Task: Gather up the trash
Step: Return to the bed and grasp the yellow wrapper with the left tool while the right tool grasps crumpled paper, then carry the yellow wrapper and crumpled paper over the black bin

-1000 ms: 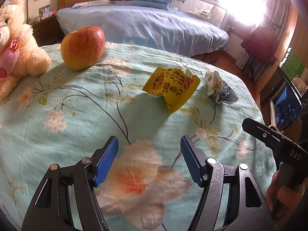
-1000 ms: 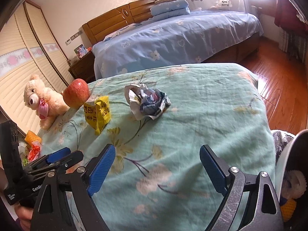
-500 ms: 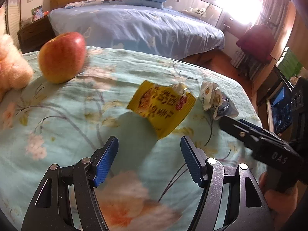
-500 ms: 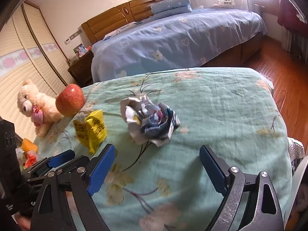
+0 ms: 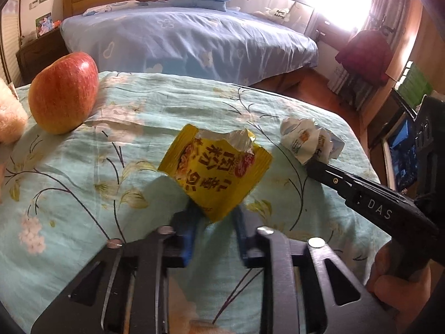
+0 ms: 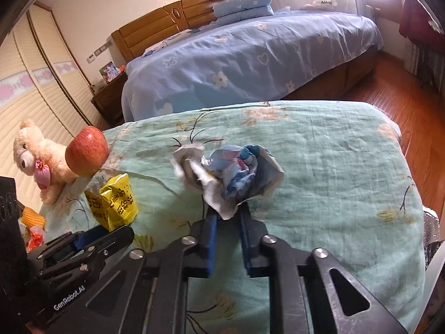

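My left gripper (image 5: 214,217) is pinching the lower corner of the yellow snack wrapper (image 5: 215,167), while my right gripper (image 6: 226,217) is clamping the crumpled paper wad (image 6: 228,175). Both are sitting over the floral green quilt (image 6: 333,167), with an apple (image 5: 64,93) resting farther left.

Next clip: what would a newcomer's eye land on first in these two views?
Probably the yellow wrapper, pinched at its lower corner by the left gripper mid-quilt. Then the crumpled paper, clamped in the right gripper to its right. The red apple stands out at far left, beside a teddy bear.
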Demonstrator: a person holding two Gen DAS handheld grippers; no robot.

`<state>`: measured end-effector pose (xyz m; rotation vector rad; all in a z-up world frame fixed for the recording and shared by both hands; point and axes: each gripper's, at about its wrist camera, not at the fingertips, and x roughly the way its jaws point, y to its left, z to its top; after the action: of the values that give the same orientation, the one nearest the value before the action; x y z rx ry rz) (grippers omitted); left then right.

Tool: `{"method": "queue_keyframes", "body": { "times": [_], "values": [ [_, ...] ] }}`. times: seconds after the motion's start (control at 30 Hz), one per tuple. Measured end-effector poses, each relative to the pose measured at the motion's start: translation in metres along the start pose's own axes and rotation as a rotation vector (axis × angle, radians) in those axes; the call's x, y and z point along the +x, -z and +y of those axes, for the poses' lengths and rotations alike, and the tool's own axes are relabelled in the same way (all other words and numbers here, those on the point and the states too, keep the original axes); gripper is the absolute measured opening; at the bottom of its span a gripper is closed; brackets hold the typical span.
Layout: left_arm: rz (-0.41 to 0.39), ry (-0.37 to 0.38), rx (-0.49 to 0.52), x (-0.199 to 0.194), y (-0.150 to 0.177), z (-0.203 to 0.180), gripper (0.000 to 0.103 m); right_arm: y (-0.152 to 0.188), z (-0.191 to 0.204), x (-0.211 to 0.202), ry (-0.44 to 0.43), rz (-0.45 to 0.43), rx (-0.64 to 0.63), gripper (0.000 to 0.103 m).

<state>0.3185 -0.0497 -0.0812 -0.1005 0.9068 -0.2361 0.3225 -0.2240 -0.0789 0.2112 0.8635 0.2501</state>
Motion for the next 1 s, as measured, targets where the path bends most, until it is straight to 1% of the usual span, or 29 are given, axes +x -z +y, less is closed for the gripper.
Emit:
{"method": "queue_keyframes", "body": {
  "times": [0.03, 0.07, 0.1, 0.13, 0.17, 0.2, 0.23, 0.27, 0.3, 0.33, 0.37, 0.4, 0.5, 0.57, 0.67, 0.7, 0.73, 0.77, 0.8, 0.83, 0.87, 0.9, 1.0],
  "values": [
    [-0.002, 0.002, 0.000, -0.001, 0.001, 0.000, 0.018, 0.001, -0.001, -0.001, -0.005, -0.001, 0.001, 0.008],
    [-0.003, 0.002, 0.000, -0.002, 0.001, 0.001, 0.015, 0.001, -0.001, -0.002, -0.007, 0.001, 0.002, 0.006],
    [-0.005, 0.003, 0.001, -0.003, 0.002, 0.001, 0.012, 0.002, -0.002, -0.003, -0.009, 0.002, 0.002, 0.006],
    [-0.006, 0.006, 0.003, -0.005, 0.003, 0.002, 0.006, 0.003, -0.002, -0.004, -0.009, 0.001, 0.003, 0.006],
    [-0.007, 0.007, 0.003, -0.006, 0.004, 0.003, 0.006, 0.004, -0.003, -0.005, -0.010, 0.000, 0.005, 0.008],
    [-0.009, 0.006, 0.002, -0.008, 0.005, 0.004, 0.006, 0.005, -0.004, -0.007, -0.014, 0.001, 0.009, 0.012],
    [-0.012, 0.004, 0.001, -0.009, 0.007, 0.005, 0.006, 0.005, -0.005, -0.009, -0.019, -0.001, 0.015, 0.013],
    [-0.014, 0.006, -0.002, -0.011, 0.008, 0.007, 0.006, 0.006, -0.006, -0.011, -0.022, -0.001, 0.023, 0.020],
    [-0.017, 0.009, -0.007, -0.014, 0.011, 0.009, 0.005, 0.008, -0.008, -0.013, -0.029, 0.005, 0.031, 0.038],
    [-0.020, 0.011, -0.013, -0.017, 0.013, 0.012, 0.005, 0.008, -0.009, -0.014, -0.036, 0.004, 0.034, 0.047],
    [-0.020, 0.013, -0.017, -0.019, 0.014, 0.014, 0.005, 0.009, -0.009, -0.018, -0.044, -0.008, 0.034, 0.059],
    [-0.020, 0.019, -0.023, -0.021, 0.017, 0.016, 0.005, 0.009, -0.008, -0.020, -0.041, -0.019, 0.031, 0.066],
    [-0.020, 0.027, -0.031, -0.026, 0.024, 0.020, 0.005, 0.005, -0.006, -0.021, -0.013, -0.038, 0.019, 0.073],
    [-0.017, 0.031, -0.039, -0.028, 0.028, 0.022, 0.005, -0.002, -0.005, -0.015, -0.011, -0.041, 0.018, 0.074],
    [-0.036, 0.039, -0.048, -0.031, 0.030, 0.024, 0.005, -0.012, -0.001, -0.003, 0.000, -0.041, 0.013, 0.073],
    [-0.036, 0.039, -0.045, -0.030, 0.030, 0.024, 0.005, -0.014, 0.001, 0.000, 0.007, -0.043, 0.009, 0.072],
    [-0.035, 0.039, -0.040, -0.029, 0.030, 0.023, 0.005, -0.015, 0.002, 0.003, 0.019, -0.044, 0.006, 0.069],
    [-0.033, 0.040, -0.035, -0.029, 0.030, 0.022, 0.005, -0.016, 0.002, 0.005, 0.035, -0.045, 0.004, 0.052],
    [-0.030, 0.043, -0.030, -0.029, 0.030, 0.022, 0.005, -0.014, 0.003, 0.005, 0.034, -0.048, 0.003, 0.038],
    [-0.029, 0.045, -0.026, -0.028, 0.031, 0.021, 0.005, -0.013, 0.003, 0.003, 0.026, -0.056, 0.000, 0.036],
    [-0.026, 0.046, -0.021, -0.028, 0.031, 0.021, 0.005, -0.011, 0.005, 0.000, 0.035, -0.069, -0.011, 0.031],
    [-0.027, 0.046, -0.018, -0.028, 0.030, 0.020, 0.005, -0.009, 0.006, -0.003, 0.040, -0.075, -0.019, 0.029],
    [-0.036, 0.027, -0.015, -0.030, 0.031, 0.018, 0.005, 0.001, 0.010, -0.012, 0.047, -0.079, -0.033, 0.028]
  ]
}}
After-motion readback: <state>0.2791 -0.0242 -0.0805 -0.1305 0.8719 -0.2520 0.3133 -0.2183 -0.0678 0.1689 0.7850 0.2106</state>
